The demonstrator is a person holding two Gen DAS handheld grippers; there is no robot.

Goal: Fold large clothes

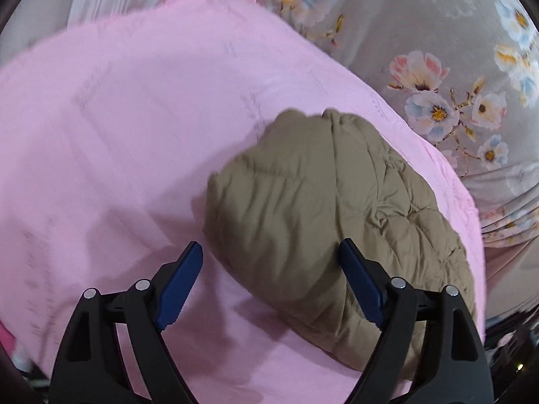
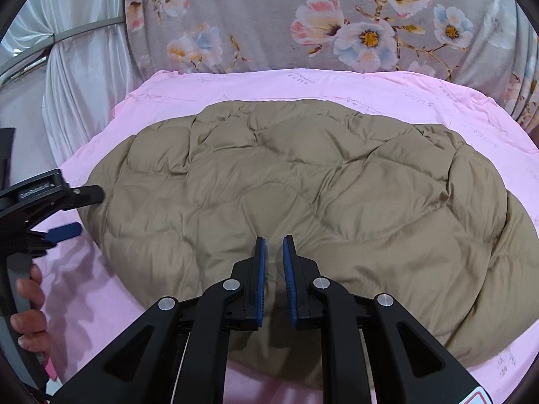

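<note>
Right wrist view has the tan quilted jacket [image 2: 303, 195] filling most of the frame, a puffy folded bundle lying flat on a pink sheet [image 2: 337, 84]. From the left wrist view the same jacket [image 1: 320, 208] sits toward 4 o'clock, with loads of bare pink sheet [image 1: 118, 134] stretching off to 9 and 10 o'clock.

Past the pink sheet's far edge there's a grey floral fabric [image 2: 269, 10] at 12 o'clock, pink and blue flowers with yellow centres. In the left wrist view that floral fabric [image 1: 438, 67] runs from 1 to 3 o'clock. Off at 10 o'clock in the right wrist view there's a shiny white satin-looking drape [image 2: 84, 67] with a metal bar across it.

The right gripper [image 2: 273, 245] is low over the near part of the jacket at 6 o'clock, its blue pads nearly together with just a thin gap and no cloth pinched between them that I can see. The left gripper [image 1: 269, 252] has its fingers spread wide, the right one over the jacket's near edge and the left one over bare pink sheet. It also pokes in at 9 o'clock in the right wrist view [image 2: 89, 210], sideways by the jacket's left edge, with the person's hand [image 2: 28, 309] wrapped around its handle at 8 o'clock.
</note>
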